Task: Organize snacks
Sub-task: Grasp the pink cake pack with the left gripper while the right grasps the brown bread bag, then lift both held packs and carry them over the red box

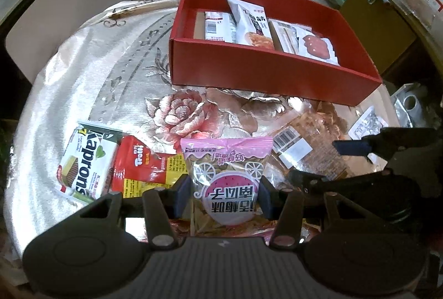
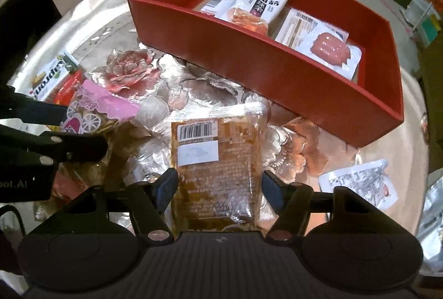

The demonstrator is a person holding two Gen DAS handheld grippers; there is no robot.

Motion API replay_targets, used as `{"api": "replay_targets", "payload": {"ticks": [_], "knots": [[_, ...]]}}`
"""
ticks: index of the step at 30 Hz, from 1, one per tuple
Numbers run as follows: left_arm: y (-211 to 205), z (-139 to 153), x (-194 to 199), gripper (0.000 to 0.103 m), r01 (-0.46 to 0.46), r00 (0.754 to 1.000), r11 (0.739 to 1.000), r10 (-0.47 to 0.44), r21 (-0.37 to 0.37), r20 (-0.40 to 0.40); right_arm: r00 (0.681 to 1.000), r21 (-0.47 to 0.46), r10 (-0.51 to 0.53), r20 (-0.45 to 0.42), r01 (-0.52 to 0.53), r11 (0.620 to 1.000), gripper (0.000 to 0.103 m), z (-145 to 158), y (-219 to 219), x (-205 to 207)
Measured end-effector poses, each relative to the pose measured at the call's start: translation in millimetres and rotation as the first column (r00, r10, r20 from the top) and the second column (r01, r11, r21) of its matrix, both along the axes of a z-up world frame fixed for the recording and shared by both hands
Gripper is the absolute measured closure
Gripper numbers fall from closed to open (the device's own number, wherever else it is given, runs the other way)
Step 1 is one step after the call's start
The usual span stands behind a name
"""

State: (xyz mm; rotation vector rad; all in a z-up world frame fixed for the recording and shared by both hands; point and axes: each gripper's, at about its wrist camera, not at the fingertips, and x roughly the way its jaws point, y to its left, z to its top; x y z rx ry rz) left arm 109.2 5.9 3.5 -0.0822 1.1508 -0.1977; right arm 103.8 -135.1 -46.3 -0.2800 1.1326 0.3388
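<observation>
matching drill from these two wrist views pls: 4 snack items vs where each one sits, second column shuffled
Items:
1. pink snack bag
2. brown packet with barcode
3. Kaprons wafer pack
4. white pouch with black lettering

Places:
A. inside the red box
B. flat on the tablecloth, beside a red-and-yellow packet
C. between the left gripper's fingers
D. between the right gripper's fingers

Pairs: 1-C, 2-D, 3-B, 4-A

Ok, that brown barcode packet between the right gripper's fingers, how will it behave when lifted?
The brown packet looks like soft, crinkled glossy film, so it will probably sag past the right gripper rather than stay flat. The shiny wrap may slip. It lies flat and looks thin, so likely light; no rolling risk.
</observation>
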Motion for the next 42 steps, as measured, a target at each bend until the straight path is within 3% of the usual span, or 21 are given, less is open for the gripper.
{"api": "replay_targets", "payload": {"ticks": [2,5,10,17,28,42], "knots": [[-1.4,-1.5,-0.1,0.059,0.009,1.000,1.000,-0.009,0.004,-0.007,1.000,-0.003,-0.005,-0.006,0.005,1.000,0.022,-0.8,0.4,2.1],[-3.0,-4.1,-0.1,0.059,0.016,1.000,1.000,-0.016,0.012,-0.015,1.000,-0.004,0.009,-0.004,-0.009,1.000,0.023,-2.1,-0.2,1.1],[-5.4,-6.2,-0.6,0.059,0.027,0.999,0.999,-0.026,0.020,-0.022,1.000,0.053,-0.023,-0.015,0.023,0.998,0.042,-0.6,-10.0,2.6],[-5.3,-2.1,-0.1,0.059,0.023,1.000,1.000,-0.023,0.013,-0.007,0.998,0.106,-0.055,-0.009,0.056,0.993,0.057,10.1,-25.7,4.7],[-6.4,-2.2,0.0,0.059,0.024,1.000,1.000,-0.024,0.020,-0.004,0.999,0.107,-0.035,-0.002,0.035,0.994,0.062,10.8,-23.8,4.3],[-2.2,11.3,6.1,0.059,-0.001,0.999,1.000,0.001,0.004,0.041,0.996,0.299,-0.085,-0.035,0.092,0.950,0.074,28.4,-46.1,7.0]]}}
